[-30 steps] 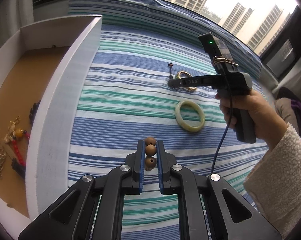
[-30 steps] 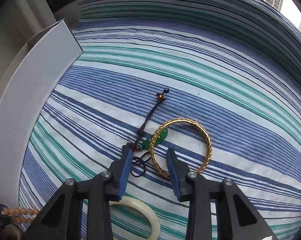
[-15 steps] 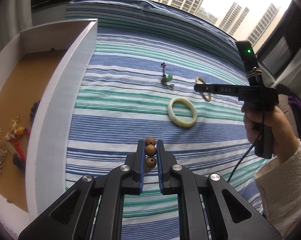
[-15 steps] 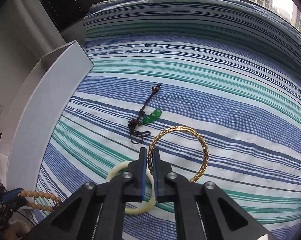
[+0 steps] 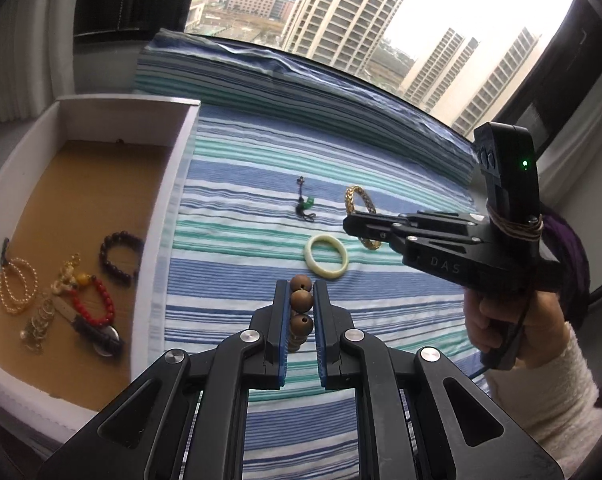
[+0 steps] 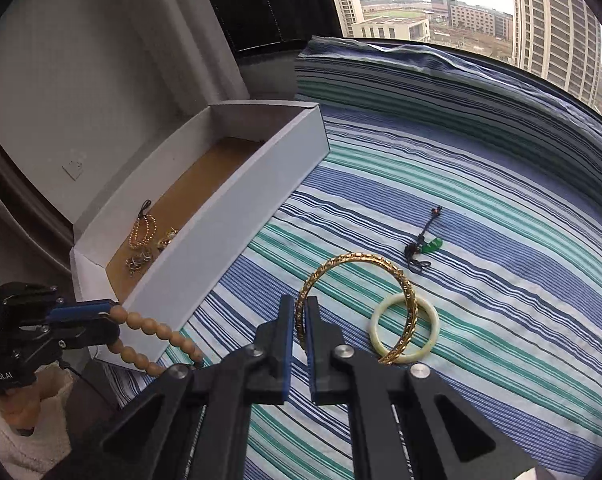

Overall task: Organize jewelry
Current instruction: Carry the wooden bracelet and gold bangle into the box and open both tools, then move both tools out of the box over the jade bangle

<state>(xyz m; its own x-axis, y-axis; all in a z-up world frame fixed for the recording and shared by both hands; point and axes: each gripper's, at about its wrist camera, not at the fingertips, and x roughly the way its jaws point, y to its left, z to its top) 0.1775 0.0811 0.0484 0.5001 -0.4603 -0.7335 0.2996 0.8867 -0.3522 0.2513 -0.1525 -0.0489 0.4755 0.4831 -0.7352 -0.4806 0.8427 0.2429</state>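
My left gripper is shut on a string of brown wooden beads, held in the air above the striped cloth; in the right wrist view the beads hang from it at lower left. My right gripper is shut on the rim of a gold bangle, lifted off the cloth; the left wrist view shows that gripper with the bangle hanging from its tips. A pale jade bangle and a dark cord with a green pendant lie on the cloth.
A white box with a brown floor stands left of the cloth and holds several pieces: a pearl bracelet, a dark bead bracelet, a red bead string. A window lies behind. A hand in a white fleece sleeve holds the right gripper.
My right gripper shut on the gold bangle's rim and lifted it off the cloth, up and toward the box. My left gripper rose with the beads, bringing more of the box into view.
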